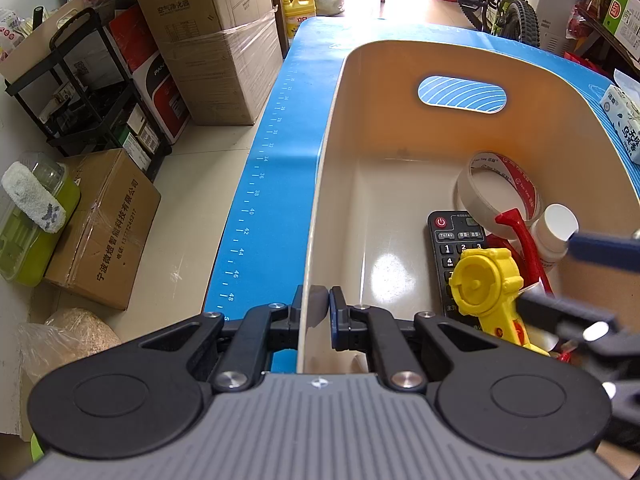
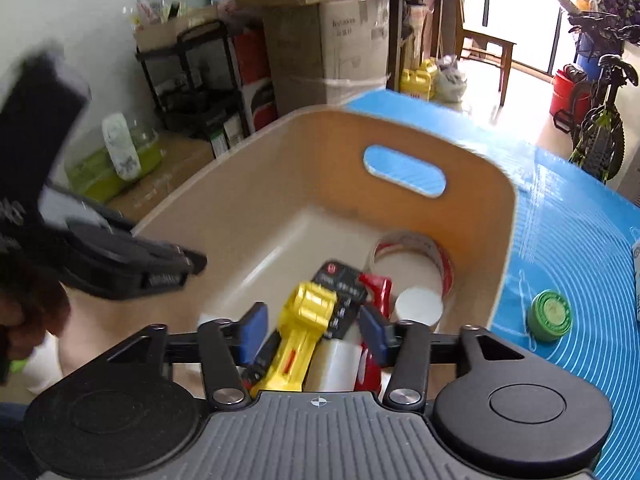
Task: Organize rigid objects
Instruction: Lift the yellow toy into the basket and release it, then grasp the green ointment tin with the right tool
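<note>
A beige bin (image 1: 400,56) stands on the blue mat (image 1: 280,152). My left gripper (image 1: 319,312) is shut on the bin's near rim, one pad on each side of the wall. Inside lie a tape roll (image 1: 500,188), a black remote (image 1: 448,248), a yellow toy tool (image 1: 486,280), a red-handled piece (image 1: 520,236) and a white-capped bottle (image 1: 556,232). My right gripper (image 2: 314,334) hangs open over the bin (image 2: 400,120). The yellow toy tool (image 2: 308,312) lies between its blue pads (image 2: 254,332) with gaps on both sides. The left gripper (image 2: 188,268) shows at the left on the rim.
A green round tin (image 2: 550,314) sits on the mat to the right of the bin. A tissue pack (image 1: 624,128) lies at the far right. Cardboard boxes (image 1: 216,40) and a black rack (image 1: 92,92) stand on the floor left of the table.
</note>
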Demonstrator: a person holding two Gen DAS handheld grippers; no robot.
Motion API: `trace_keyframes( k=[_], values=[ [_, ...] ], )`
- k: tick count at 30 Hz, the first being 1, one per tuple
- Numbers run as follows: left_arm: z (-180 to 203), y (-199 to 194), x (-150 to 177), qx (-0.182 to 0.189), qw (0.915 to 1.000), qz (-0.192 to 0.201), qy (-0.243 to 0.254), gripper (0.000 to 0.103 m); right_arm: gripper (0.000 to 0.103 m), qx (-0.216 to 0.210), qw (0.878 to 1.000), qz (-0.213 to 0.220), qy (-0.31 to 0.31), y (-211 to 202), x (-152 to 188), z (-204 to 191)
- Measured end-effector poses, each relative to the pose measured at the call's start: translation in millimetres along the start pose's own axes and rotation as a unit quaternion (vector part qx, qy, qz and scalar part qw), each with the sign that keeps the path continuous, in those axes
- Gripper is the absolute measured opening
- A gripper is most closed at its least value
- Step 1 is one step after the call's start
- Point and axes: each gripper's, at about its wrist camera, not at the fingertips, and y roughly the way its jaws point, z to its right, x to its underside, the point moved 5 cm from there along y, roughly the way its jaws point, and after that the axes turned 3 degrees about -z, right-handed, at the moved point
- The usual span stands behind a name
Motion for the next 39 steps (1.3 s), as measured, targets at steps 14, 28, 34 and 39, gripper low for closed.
trace_keyframes(
  k=[14, 28, 34, 39],
  values=[
    [-0.1, 0.1, -0.1, 0.000, 1.0000, 0.000, 0.000, 0.012, 0.070, 0.078, 0.989, 0.086, 0.087, -47.9, -16.9, 85.0],
    [-0.8, 0.2, 0.7, -0.001, 1.0000, 0.000, 0.001, 0.012, 0.070, 0.178, 0.968, 0.036, 0.172, 28.1, 19.7, 187.9],
    [0.5, 0.2, 1.4, -0.004, 1.0000, -0.001, 0.004, 0.012, 0.070, 0.197, 0.965, 0.005, 0.170, 60.2, 32.8, 199.8],
    [1.2, 0.0, 1.2, -0.004, 1.0000, 0.000, 0.005, 0.012, 0.070, 0.197, 0.966, -0.013, 0.167, 78.2, 36.7, 200.7]
  ],
)
